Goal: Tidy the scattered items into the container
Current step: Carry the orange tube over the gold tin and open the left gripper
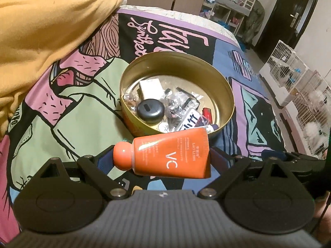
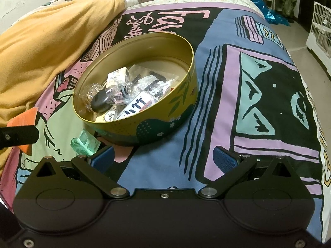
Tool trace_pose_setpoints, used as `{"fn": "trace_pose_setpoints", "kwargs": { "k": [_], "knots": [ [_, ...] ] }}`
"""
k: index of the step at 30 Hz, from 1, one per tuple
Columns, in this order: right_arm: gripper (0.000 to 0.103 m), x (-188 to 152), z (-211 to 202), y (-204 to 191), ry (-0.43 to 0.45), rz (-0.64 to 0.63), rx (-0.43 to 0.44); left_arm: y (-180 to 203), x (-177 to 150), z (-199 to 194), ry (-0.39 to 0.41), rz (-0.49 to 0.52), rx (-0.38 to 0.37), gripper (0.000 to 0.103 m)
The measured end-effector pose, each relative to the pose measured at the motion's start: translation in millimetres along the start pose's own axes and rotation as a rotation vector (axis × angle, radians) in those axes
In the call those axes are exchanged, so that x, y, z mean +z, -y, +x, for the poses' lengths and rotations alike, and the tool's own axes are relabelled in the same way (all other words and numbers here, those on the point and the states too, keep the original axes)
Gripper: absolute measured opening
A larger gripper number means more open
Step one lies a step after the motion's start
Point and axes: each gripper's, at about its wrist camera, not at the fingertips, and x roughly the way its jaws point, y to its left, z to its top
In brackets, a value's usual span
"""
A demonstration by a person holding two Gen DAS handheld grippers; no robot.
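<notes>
Filling the upper left of both views, a yellow blanket (image 1: 47, 26) lies bunched on the bed's printed cover (image 2: 258, 107). Lower centre of the left wrist view: left gripper (image 1: 163, 161) clamped on an orange tube (image 1: 165, 155), cap pointing left, held just short of the tin's near rim. Round gold tin (image 1: 225, 88) at frame centre holds small packets and a dark round case (image 1: 150, 110). Right wrist view: green wrapped item (image 2: 84, 143) lower left beside the tin; right gripper (image 2: 164, 159) spread apart, nothing between its blue pads

Left tool (image 1: 162, 161) clamped; right tool (image 2: 164, 158) agape
</notes>
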Motion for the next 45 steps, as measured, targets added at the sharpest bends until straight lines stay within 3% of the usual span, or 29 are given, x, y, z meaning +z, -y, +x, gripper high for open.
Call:
{"fn": "trace_pose_setpoints", "kwargs": {
  "k": [45],
  "knots": [
    [0.102, 4, 9, -12, -0.025, -0.043, 0.059, 32, 66, 52, 0.054, 0.021, 0.002, 0.093]
  ]
}}
